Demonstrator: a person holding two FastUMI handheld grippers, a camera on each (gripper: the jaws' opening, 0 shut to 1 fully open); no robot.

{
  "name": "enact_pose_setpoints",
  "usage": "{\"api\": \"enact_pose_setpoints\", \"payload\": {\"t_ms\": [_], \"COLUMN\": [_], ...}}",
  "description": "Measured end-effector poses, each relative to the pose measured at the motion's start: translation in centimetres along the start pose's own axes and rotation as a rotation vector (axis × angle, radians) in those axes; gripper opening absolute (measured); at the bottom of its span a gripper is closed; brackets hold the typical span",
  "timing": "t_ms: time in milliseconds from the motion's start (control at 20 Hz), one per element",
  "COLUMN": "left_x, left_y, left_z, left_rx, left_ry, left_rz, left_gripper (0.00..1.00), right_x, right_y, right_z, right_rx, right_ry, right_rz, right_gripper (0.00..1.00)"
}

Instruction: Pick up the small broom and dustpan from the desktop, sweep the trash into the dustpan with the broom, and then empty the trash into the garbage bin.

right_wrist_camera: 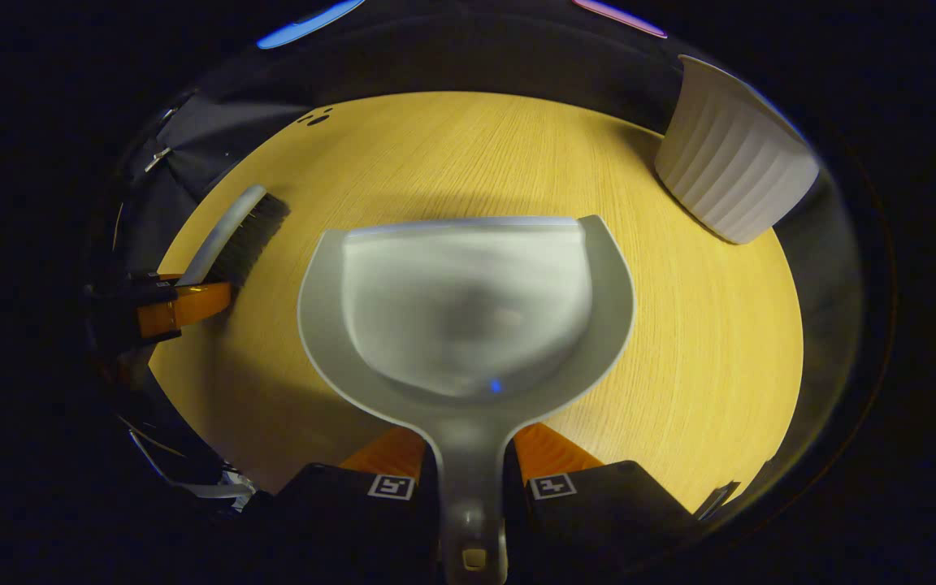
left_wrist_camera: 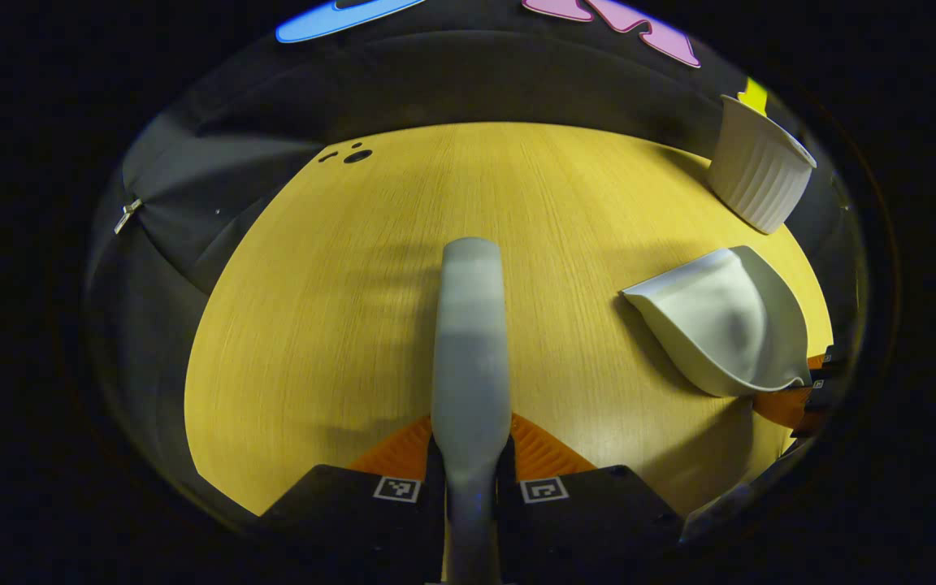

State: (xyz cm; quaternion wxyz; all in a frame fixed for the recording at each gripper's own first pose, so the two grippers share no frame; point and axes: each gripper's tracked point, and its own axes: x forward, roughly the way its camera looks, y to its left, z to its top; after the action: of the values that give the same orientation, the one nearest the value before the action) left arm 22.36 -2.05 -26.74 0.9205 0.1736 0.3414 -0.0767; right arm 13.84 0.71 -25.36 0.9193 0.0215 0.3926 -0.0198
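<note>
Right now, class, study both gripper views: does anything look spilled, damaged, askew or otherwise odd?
Nothing looks spilled or broken. The one oddity: the dustpan looks empty and no trash shows on the table. The left gripper grips the broom, the right gripper the dustpan's handle. The ribbed white bin stands upright at the table's edge.

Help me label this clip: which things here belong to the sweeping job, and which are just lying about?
Belongs to the job:
- small grey broom with dark bristles, held in the left claw
- grey plastic dustpan, held in the right claw
- white ribbed garbage bin
- small dark specks of trash at the far table edge

Just lying about:
- yellow wooden table
</note>
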Motion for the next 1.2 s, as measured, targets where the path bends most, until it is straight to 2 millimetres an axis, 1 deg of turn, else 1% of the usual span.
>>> {"api": "enact_pose_setpoints", "payload": {"t_ms": [50,100,150,200,250,300,350,400,450,500,550,600,650,700,800,950,1000,1050,1100,1200], "left_x": [0.1,-0.1,-0.1,-0.2,-0.3,-0.4,-0.5,-0.8,-1.1,-1.5,-2.2,-3.1,-4.2,-5.4,-8.1,-13.4,-15.4,-17.4,-19.1,-22.9], "left_y": [-0.1,-0.2,-0.2,-0.3,-0.3,-0.1,0.1,0.0,-0.2,-0.7,-1.2,-1.7,-1.8,-1.6,-2.1,-2.4,-2.6,-2.5,-2.0,-0.9], "left_z": [-0.1,-0.3,-0.3,-0.3,-0.3,-0.2,-0.2,-0.1,0.2,0.4,0.7,0.9,1.0,1.4,2.0,2.7,2.9,3.2,3.2,3.6], "left_rx": [-0.003,0.0,0.012,0.026,0.045,0.064,0.079,0.09,0.092,0.091,0.091,0.095,0.104,0.114,0.117,0.091,0.086,0.089,0.097,0.123], "left_ry": [0.005,0.011,0.014,0.02,0.023,0.027,0.032,0.028,0.015,-0.001,-0.021,-0.037,-0.061,-0.094,-0.164,-0.298,-0.348,-0.396,-0.447,-0.554], "left_rz": [0.007,0.015,0.023,0.027,0.032,0.037,0.042,0.042,0.031,0.005,-0.022,-0.046,-0.053,-0.056,-0.074,-0.121,-0.135,-0.142,-0.136,-0.113], "left_gripper": [0.3,0.31,0.29,0.3,0.33,0.33,0.34,0.36,0.39,0.41,0.61,0.8,1.0,0.95,0.96,0.96,0.96,1.0,0.96,0.96], "right_x": [0.0,0.0,0.0,0.1,0.1,0.2,0.2,0.2,-0.1,-0.3,-0.5,-1.4,-2.2,-3.2,-5.8,-10.6,-12.4,-14.4,-16.6,-21.0], "right_y": [-0.1,0.1,0.3,0.8,1.1,1.1,1.0,1.1,1.2,1.2,1.1,1.4,1.2,1.1,0.9,1.1,1.3,1.3,1.2,1.4], "right_z": [0.2,-0.1,-0.1,-0.4,-0.2,-0.2,-0.2,-0.1,0.0,0.4,0.8,0.8,1.0,1.2,1.9,3.1,3.6,4.1,4.7,5.8], "right_rx": [0.003,0.012,0.032,0.061,0.092,0.104,0.102,0.102,0.105,0.112,0.121,0.129,0.137,0.146,0.166,0.19,0.19,0.186,0.182,0.171], "right_ry": [-0.006,0.003,0.013,0.026,0.029,0.032,0.03,0.024,0.015,-0.002,-0.024,-0.042,-0.06,-0.083,-0.145,-0.28,-0.331,-0.386,-0.444,-0.57], "right_rz": [0.0,0.004,0.018,0.037,0.05,0.051,0.047,0.052,0.058,0.056,0.05,0.047,0.033,0.024,0.006,-0.029,-0.041,-0.057,-0.076,-0.099], "right_gripper": [0.36,0.37,0.37,0.41,0.41,0.41,0.35,0.46,0.49,0.62,0.78,1.0,1.0,0.99,1.0,1.0,0.99,1.0,0.99,0.99]}}
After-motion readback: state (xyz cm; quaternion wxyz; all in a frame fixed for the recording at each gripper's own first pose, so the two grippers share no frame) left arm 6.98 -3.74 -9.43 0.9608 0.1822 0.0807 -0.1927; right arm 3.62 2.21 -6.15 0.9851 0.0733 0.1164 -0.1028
